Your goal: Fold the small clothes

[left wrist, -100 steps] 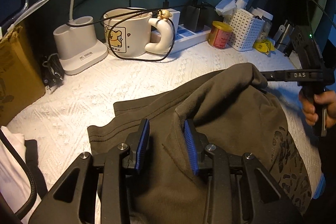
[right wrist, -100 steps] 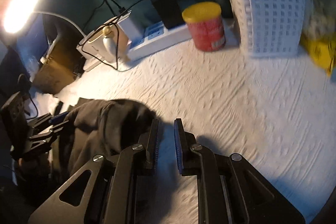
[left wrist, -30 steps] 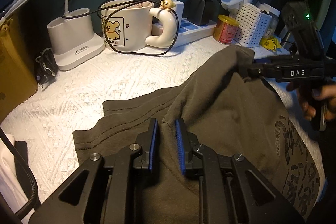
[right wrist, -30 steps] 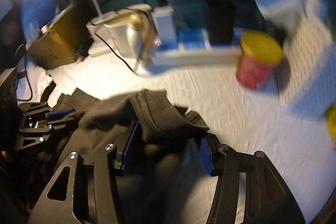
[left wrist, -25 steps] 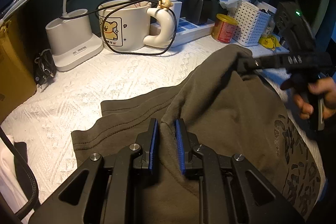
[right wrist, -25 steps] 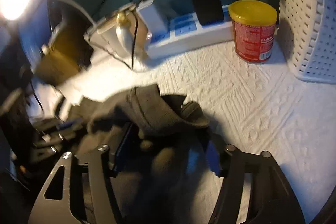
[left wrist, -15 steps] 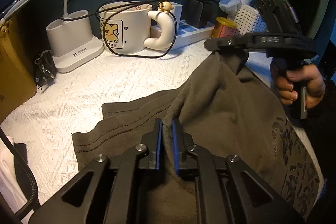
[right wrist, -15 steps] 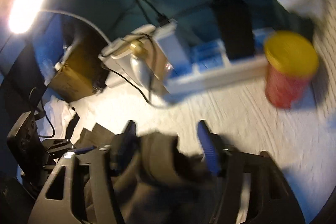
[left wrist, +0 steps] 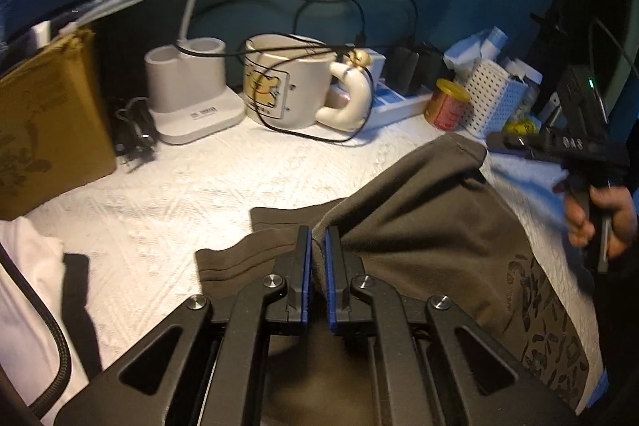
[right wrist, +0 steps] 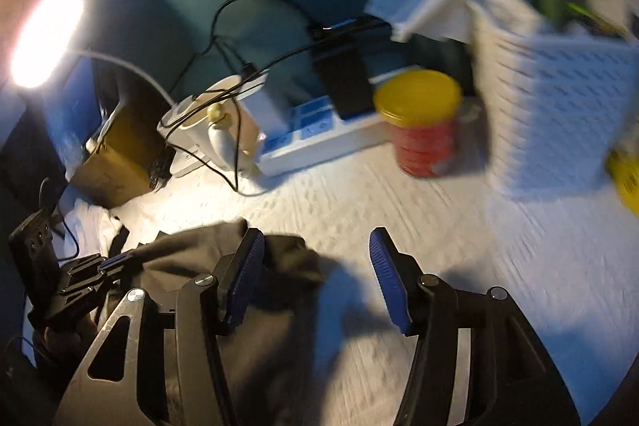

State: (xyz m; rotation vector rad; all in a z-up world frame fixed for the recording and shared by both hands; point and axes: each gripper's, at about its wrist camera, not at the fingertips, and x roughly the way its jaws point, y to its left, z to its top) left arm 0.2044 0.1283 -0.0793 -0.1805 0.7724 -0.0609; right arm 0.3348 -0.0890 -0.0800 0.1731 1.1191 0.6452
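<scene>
White textured cloth covers the worktop (left wrist: 247, 186) against a dark teal wall, and on it lies the olive-brown garment (left wrist: 419, 226), partly folded over itself with a printed panel at its right side. The left gripper (left wrist: 316, 246) has its blue pads pressed together on a raised ridge of the fabric. The right gripper (right wrist: 315, 266) has just been opening and now stands spread, the corner of the garment lying loose just beside its left pad, nothing pinched.

To fold well, I judge the left pinch should hold steady as an anchor while the right takes a fresh edge and lays it flat, smoothing wrinkles and keeping clear of the mug (left wrist: 287, 86) and its cables.

Only the left wrist view shows the pinch, the print, and the hand (left wrist: 603, 218) on the right gripper's handle. Only the right wrist view, blurred, shows the spread jaws and the lit lamp (right wrist: 44, 38).
</scene>
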